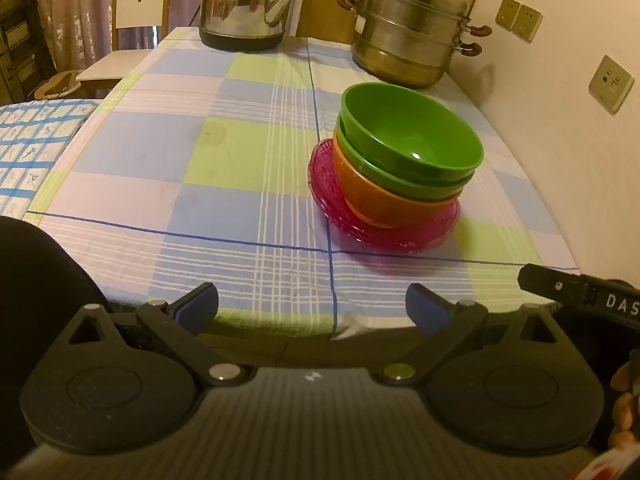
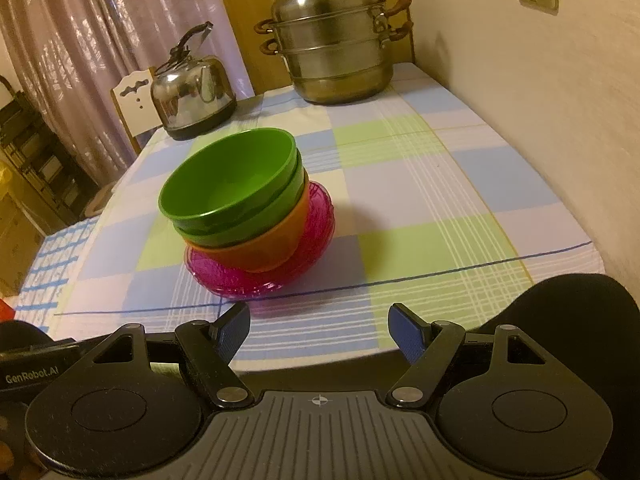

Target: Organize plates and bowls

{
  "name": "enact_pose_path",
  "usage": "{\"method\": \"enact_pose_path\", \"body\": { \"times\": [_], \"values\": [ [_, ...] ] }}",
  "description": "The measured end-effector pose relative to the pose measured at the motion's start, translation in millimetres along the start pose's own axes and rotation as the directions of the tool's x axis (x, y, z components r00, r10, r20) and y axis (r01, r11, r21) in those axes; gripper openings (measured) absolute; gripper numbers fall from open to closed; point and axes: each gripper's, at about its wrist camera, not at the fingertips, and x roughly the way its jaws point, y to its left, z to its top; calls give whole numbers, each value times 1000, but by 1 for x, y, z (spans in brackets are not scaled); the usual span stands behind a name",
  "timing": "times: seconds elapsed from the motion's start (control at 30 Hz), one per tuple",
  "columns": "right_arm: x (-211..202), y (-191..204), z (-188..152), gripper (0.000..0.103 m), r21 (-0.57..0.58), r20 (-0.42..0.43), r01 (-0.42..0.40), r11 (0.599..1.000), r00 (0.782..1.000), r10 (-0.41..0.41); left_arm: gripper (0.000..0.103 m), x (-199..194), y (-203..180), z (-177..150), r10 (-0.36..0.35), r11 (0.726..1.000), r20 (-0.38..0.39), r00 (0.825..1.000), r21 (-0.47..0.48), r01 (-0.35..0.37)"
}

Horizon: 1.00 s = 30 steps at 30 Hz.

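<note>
Bowls stack: two green bowls (image 1: 412,140) nesting in an orange bowl (image 1: 384,200), all sitting on pink plates (image 1: 340,216), stacked, looks like more than one, count unclear. Whole stack is sitting on the counter (image 1: 160,184) w/ checked cloth (blue/green/white), toward the right side in left wrist view, toward the left in right wrist view (image 2: 236,184). Top green bowl is leaning a bit off-centre over the others.

Left gripper (image 1: 312,304) is hovering at the near counter edge, jaws standing apart, nothing btwn them, blue pads (image 1: 200,304) bare. Stack is well apart from it, farther and to the right. Right gripper (image 2: 318,332) is also released, jaws wide, empty; stack is just beyond its left finger, not touching. Part of the right gripper body is poking in at the right edge of left wrist view (image 1: 580,292); part of the left one is showing at the left edge of right wrist view, printed label on it.

Far end of counter: steel kettle (image 1: 244,4) on far left, tiered steel steamer pot (image 1: 412,28) w/ lid on far right, near the wall (image 1: 560,92). Wall sockets (image 1: 610,84) on the right wall. Wooden chair (image 1: 136,12) beyond the far left corner, curtain (image 2: 80,40) behind. Blue-checked fabric (image 1: 36,148) off the counter's left side.
</note>
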Motion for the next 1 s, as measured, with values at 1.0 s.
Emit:
{"method": "enact_pose_path", "body": {
  "times": [1.0],
  "values": [
    [11, 12, -28, 76, -125, -7, 46, 991, 999, -47, 100, 7, -9, -15, 61, 995, -15, 998, 80, -60]
  ]
}}
